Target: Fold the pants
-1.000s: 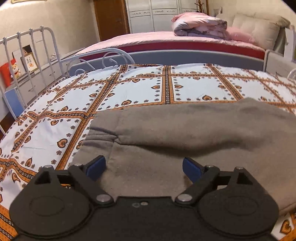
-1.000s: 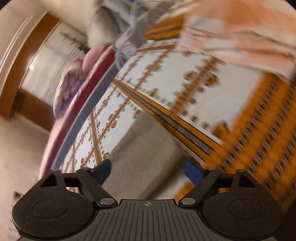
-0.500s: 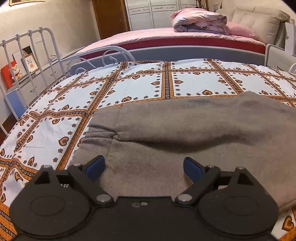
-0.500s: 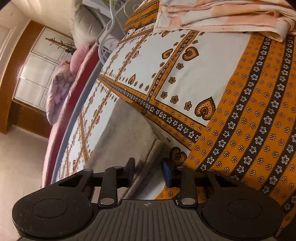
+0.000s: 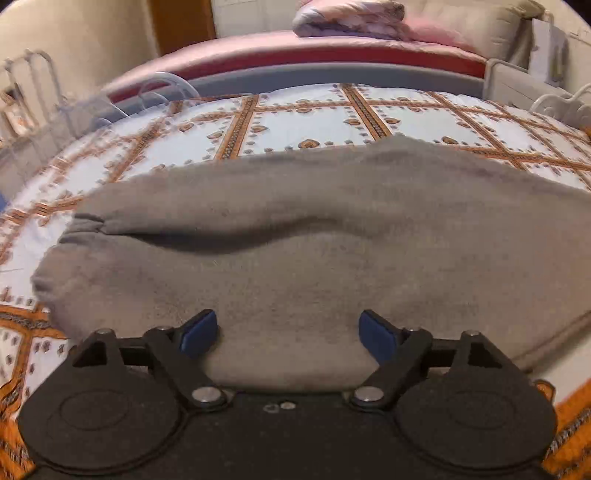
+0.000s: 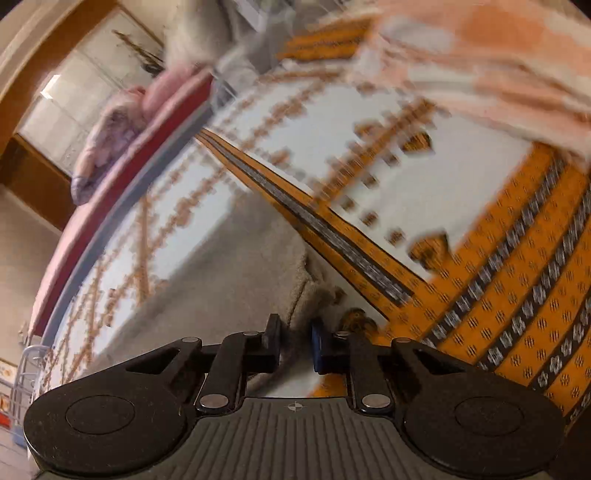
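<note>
Grey fleece pants [image 5: 295, 229] lie spread across the patterned bedspread [image 5: 303, 122], with a fold line running through their middle. My left gripper [image 5: 288, 332] hovers low over the near part of the cloth. Its jaws are wide and closing, with the fabric lying under and between the blue pads [image 5: 199, 332]. In the right wrist view, blurred by motion, the end of the pants [image 6: 229, 280] reaches my right gripper [image 6: 295, 341]. Its jaws are narrow and still closing, pinching the bunched edge of the pants.
A folded peach-and-white cloth pile [image 6: 480, 62] lies on the bedspread beyond the right gripper. Behind this bed stands a second bed [image 5: 295, 48] with a rolled quilt [image 5: 351, 16]. A white metal bed rail [image 5: 40, 74] runs along the left.
The left gripper has moved in over the pants, which now fill more of its view, and its jaws narrowed a little. The right gripper's jaws went from wide to nearly shut around the pants' edge.
</note>
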